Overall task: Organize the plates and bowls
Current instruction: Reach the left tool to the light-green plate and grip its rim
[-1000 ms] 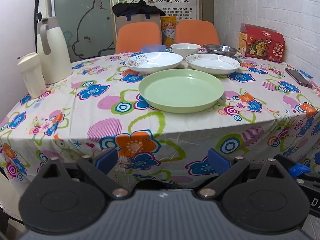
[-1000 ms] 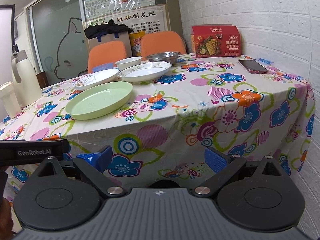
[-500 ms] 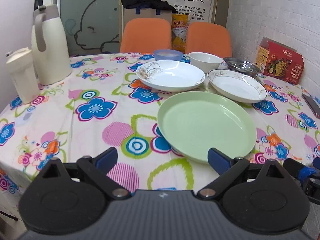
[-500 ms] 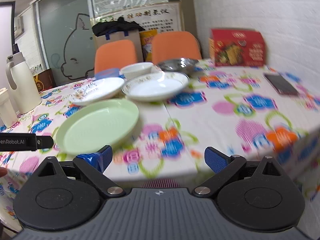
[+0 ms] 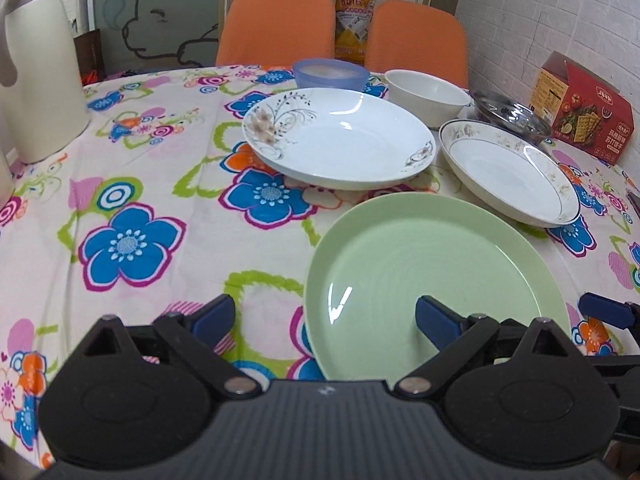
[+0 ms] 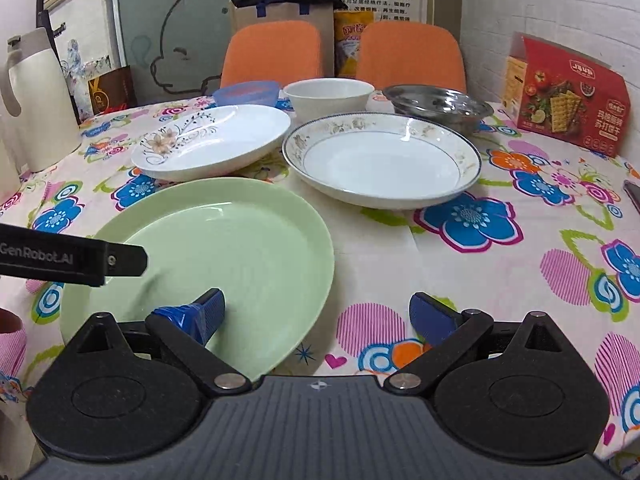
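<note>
- While both grippers hang spread and empty, a floral tablecloth (image 6: pixel 460 264) covers the table
- green plate (image 6: pixel 224 248) lies nearest, under the left gripper (image 5: pixel 324 318) and right gripper (image 6: pixel 316 312)
- flower-painted white plate (image 6: pixel 212 140) sits behind it, gold-rimmed plate (image 6: pixel 380 160) just beside to the right
- white bowl (image 6: pixel 328 98), steel bowl (image 6: pixel 438 106) and blue bowl (image 6: pixel 246 94) line the far edge
- red cracker box (image 6: pixel 566 96) stands at the wall

Glossy green plate (image 5: pixel 432 276), shiny metal bowl (image 6: pixel 438 105), printed cloth tablecloth (image 5: pixel 160 184).
</note>
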The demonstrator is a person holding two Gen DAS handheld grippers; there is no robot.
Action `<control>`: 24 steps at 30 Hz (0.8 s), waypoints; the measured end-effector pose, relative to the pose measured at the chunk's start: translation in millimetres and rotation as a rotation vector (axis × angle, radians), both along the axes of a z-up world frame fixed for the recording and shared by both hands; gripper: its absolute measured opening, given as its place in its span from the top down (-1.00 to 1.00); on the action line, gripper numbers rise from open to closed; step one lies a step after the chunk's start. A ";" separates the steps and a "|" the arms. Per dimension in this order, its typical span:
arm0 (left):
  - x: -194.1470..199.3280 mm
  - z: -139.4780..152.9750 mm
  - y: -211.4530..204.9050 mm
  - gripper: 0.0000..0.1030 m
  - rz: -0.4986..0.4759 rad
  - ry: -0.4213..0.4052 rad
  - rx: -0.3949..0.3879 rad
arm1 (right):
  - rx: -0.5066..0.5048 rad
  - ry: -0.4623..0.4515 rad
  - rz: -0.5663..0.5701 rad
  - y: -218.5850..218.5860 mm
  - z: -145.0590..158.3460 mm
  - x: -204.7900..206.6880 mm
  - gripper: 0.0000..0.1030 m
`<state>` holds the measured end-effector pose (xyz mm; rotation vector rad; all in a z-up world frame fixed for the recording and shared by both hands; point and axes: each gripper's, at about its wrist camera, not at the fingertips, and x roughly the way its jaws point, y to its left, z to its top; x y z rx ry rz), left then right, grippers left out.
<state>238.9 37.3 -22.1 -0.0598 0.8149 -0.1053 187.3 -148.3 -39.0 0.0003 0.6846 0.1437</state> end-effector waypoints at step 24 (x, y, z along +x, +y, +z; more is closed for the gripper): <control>6.7 -2.5 -14.4 -0.55 -0.151 0.007 0.036 | 0.008 -0.030 0.236 9.8 -0.2 5.4 -0.58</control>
